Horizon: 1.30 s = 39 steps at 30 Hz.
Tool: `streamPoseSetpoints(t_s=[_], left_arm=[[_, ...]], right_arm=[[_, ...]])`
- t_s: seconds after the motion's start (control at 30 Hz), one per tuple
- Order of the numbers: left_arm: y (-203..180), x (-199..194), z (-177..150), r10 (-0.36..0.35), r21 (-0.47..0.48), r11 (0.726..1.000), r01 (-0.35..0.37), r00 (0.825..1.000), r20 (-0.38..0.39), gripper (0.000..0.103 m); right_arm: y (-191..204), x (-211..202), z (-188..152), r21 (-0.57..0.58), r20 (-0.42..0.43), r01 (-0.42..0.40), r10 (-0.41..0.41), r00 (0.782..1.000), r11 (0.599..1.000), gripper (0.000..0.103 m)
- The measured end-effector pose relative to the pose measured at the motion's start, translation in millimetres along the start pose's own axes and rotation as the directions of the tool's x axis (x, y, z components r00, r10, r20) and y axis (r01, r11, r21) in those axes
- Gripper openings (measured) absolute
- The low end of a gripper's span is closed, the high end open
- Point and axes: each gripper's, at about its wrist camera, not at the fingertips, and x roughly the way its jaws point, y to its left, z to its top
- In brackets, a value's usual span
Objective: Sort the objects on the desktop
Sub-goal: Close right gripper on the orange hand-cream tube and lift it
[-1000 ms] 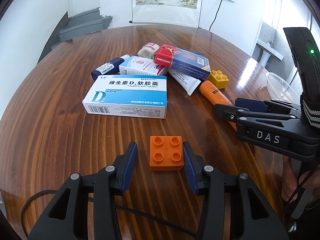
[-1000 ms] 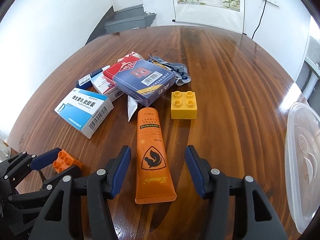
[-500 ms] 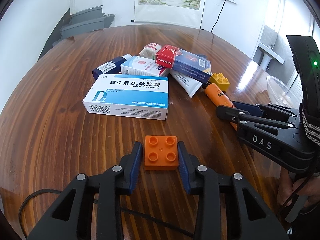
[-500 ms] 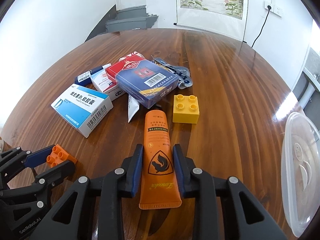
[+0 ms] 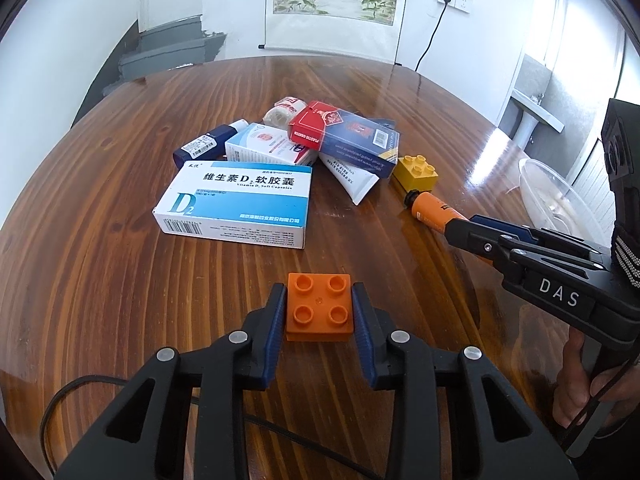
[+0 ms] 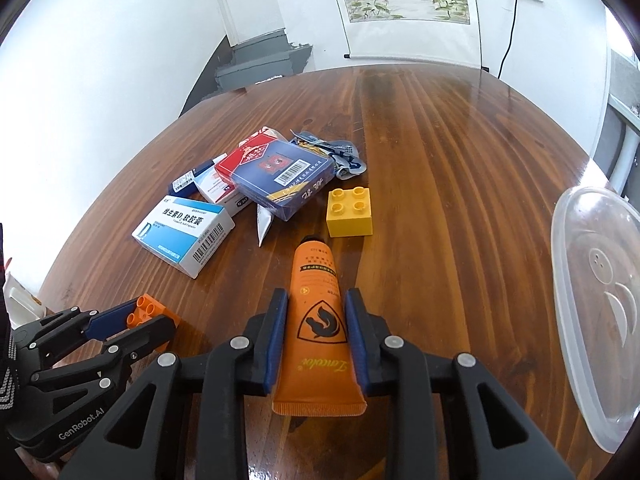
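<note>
My left gripper [image 5: 319,300] is shut on an orange toy brick [image 5: 320,307] and holds it above the wooden table [image 5: 100,240]. My right gripper [image 6: 316,304] is shut on an orange cream tube [image 6: 318,320], lifted off the table, cap end pointing away. The tube also shows in the left wrist view [image 5: 430,211], and the orange brick in the right wrist view [image 6: 147,313]. A yellow brick [image 6: 349,213] lies just beyond the tube.
A pile sits mid-table: a white-and-blue vitamin box [image 5: 236,204], a red-and-blue card box [image 5: 346,138], a white tube [image 5: 352,178], a smaller white box [image 5: 266,148], a dark blue bottle [image 5: 206,145] and a tape roll [image 5: 282,112]. A clear plastic container [image 6: 592,312] lies at the right.
Both grippers closed, the left on the orange brick, the right on the orange tube. Both then lifted their objects off the table and drew back from the pile.
</note>
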Motion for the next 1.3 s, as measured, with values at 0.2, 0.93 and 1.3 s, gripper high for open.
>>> streamPoseSetpoints(t_s=[0.2,0.93,1.3], left_arm=[[-19,-5,5,-0.004,0.031,1.0,0.004,1.0,0.011,0.035],[-43,-7,7,-0.013,0.048,0.999,0.013,1.0,0.015,0.035],[-28,-5,3,-0.017,0.024,1.0,0.017,1.0,0.01,0.035]], right_arm=[[-13,-14,0,0.035,0.042,-0.011,0.01,0.999,0.999,0.032],[-36,-11,-6,0.052,-0.011,-0.036,0.037,0.999,0.998,0.041],[-10,5,-7,-0.013,-0.056,-0.042,0.042,0.998,0.999,0.041]])
